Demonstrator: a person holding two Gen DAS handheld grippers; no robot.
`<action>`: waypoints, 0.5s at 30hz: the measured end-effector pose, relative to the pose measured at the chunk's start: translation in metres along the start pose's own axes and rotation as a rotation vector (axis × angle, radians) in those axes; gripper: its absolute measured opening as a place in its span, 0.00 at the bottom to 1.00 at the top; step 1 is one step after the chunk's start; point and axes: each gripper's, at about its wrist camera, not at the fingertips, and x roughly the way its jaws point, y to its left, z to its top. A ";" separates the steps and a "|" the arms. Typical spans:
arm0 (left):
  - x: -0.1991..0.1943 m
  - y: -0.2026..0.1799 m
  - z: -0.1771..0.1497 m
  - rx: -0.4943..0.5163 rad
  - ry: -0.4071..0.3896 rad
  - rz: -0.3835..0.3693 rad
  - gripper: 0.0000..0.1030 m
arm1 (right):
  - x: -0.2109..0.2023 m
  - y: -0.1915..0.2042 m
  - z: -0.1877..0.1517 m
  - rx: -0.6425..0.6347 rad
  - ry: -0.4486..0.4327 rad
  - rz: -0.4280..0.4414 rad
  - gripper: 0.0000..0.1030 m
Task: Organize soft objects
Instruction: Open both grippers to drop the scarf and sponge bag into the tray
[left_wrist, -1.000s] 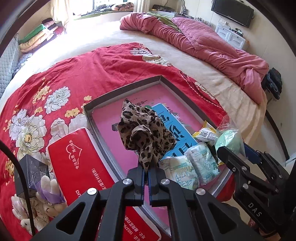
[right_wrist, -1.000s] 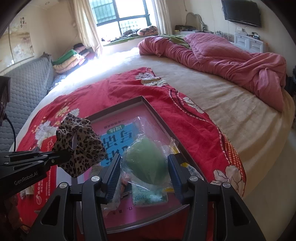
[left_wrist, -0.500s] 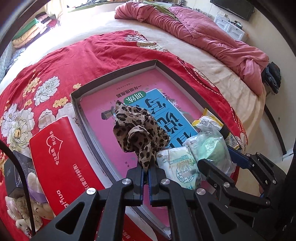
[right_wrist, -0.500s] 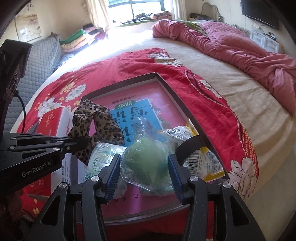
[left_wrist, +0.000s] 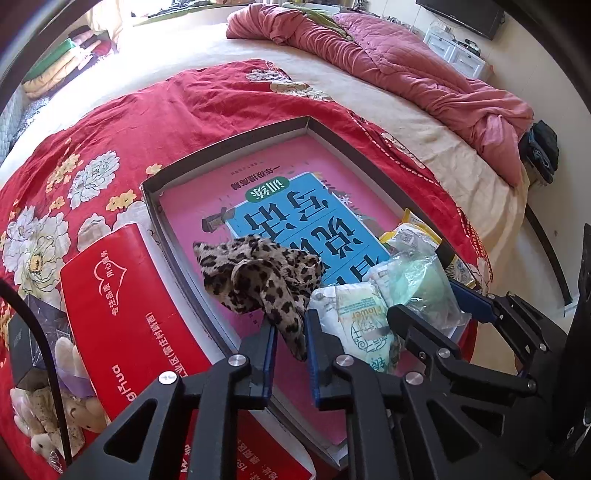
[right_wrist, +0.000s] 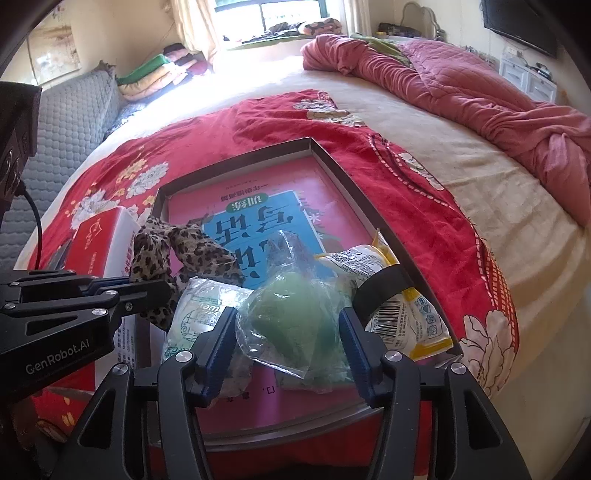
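Observation:
A leopard-print cloth (left_wrist: 258, 277) lies in the grey tray (left_wrist: 229, 147) on the pink and blue book; it also shows in the right wrist view (right_wrist: 177, 251). My left gripper (left_wrist: 290, 328) has its jaws parted, with the cloth's tail hanging loose between them. My right gripper (right_wrist: 288, 325) holds a green soft thing in a clear bag (right_wrist: 295, 317) between its blue pads, low over the tray's near end. A white wrapped pack (right_wrist: 199, 306) lies beside the bag; a yellow and white packet (right_wrist: 399, 295) lies to its right.
A red box (left_wrist: 122, 302) lies left of the tray on the red floral quilt (left_wrist: 147, 110). Plush toys (left_wrist: 55, 406) and a dark box sit at the lower left. A pink duvet (right_wrist: 461, 85) is heaped at the far right of the bed.
My left gripper has lowered the leopard cloth onto the book and opened its jaws. My right gripper has brought the green bag down into the tray's near end.

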 end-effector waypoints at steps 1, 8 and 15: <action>0.000 0.000 0.000 0.002 0.001 0.001 0.22 | 0.000 0.000 0.000 0.003 -0.002 0.001 0.58; -0.010 0.001 -0.005 0.012 -0.013 0.010 0.35 | -0.009 -0.002 0.004 0.022 -0.046 -0.011 0.68; -0.025 0.007 -0.009 -0.002 -0.042 -0.004 0.42 | -0.025 -0.005 0.008 0.048 -0.114 -0.022 0.70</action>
